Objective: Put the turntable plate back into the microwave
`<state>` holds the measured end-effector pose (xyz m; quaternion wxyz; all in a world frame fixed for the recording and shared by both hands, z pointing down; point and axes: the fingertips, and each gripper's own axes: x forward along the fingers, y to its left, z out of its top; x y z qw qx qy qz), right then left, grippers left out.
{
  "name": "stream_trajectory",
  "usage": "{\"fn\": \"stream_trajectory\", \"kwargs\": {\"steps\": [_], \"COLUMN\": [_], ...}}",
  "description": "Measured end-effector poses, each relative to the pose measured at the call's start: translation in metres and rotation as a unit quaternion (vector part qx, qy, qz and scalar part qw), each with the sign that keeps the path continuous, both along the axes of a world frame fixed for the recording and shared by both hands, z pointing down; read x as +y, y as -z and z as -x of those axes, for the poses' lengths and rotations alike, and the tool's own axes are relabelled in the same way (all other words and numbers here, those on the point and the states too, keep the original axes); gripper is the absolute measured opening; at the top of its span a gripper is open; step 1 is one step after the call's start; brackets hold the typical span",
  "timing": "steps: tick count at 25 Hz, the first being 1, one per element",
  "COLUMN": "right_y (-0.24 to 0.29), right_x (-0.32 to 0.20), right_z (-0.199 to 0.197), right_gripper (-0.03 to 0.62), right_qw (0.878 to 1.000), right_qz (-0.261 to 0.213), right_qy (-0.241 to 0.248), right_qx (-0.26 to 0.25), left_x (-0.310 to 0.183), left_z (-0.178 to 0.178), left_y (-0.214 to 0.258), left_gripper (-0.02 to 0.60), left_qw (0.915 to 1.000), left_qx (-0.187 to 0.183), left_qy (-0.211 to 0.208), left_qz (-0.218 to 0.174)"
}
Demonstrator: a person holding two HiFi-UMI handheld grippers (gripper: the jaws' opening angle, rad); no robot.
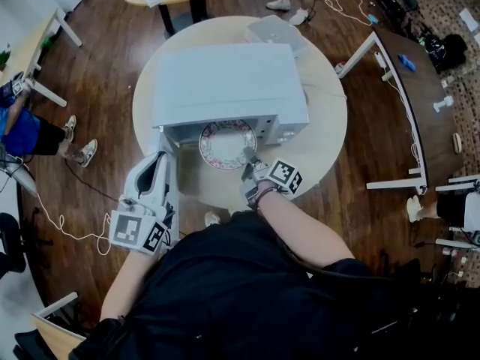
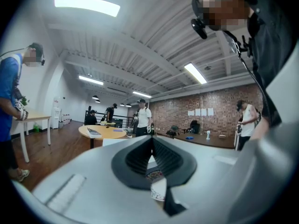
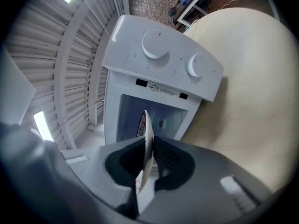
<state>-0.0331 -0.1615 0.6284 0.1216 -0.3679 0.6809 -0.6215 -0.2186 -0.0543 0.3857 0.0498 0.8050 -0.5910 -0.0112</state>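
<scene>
White microwave (image 1: 225, 81): it sits in the middle of the round pale surface (image 1: 330, 126). Its front faces the person and the cavity is open, so the plate has a straight way in.
Turntable plate (image 1: 225, 142): patterned, and at the mouth of the cavity. Part of it is under the microwave's front edge and part is out over the surface. I judge it not yet seated.
Right hand-held gripper (image 1: 251, 167): it pinches the plate's near rim, with one pad on each face. Holding by the rim makes sense, since the bulky body need not enter the cavity.
Left hand-held gripper (image 1: 162, 156): its jaws are pressed together with nothing between them. It lies along the microwave's left front corner and points upward. It looks placed to steady the door or casing, though I cannot tell whether it touches.
Dials (image 3: 155, 44): two of them on the panel beside the opening, clear of the plate's path.
Next move, as I judge it: push the plate further in, level, then let go once it rests centred.
</scene>
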Motion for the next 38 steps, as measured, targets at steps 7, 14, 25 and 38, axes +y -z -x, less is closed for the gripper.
{"fn": "stream_trajectory", "kwargs": {"steps": [7,14,25,38], "right_y": [-0.003,-0.005,-0.007,-0.011], "right_x": [-0.016,-0.023,-0.029,-0.035], "right_z": [0.005,0.007,0.008,0.007], "right_gripper": [0.025,0.025,0.026,0.025], "right_qw": [1.000,1.000,1.000,1.000], "right_qz": [0.002,0.006,0.005,0.001], "right_qy": [0.010,0.021,0.020,0.013], "right_qx": [0.004,0.004,0.000,0.005], "left_x": [-0.001,-0.005,-0.003,-0.005], "left_z": [0.015,0.017,0.018,0.014], "left_y": [-0.004,-0.004,-0.005,-0.005], "left_gripper": [0.003,0.003,0.003,0.003], "left_qw": [0.9995,0.9991,0.9988,0.9992], "left_qx": [0.003,0.002,-0.006,-0.009], "left_qy": [0.029,0.042,0.047,0.039], "left_qz": [0.009,0.010,0.011,0.009]}}
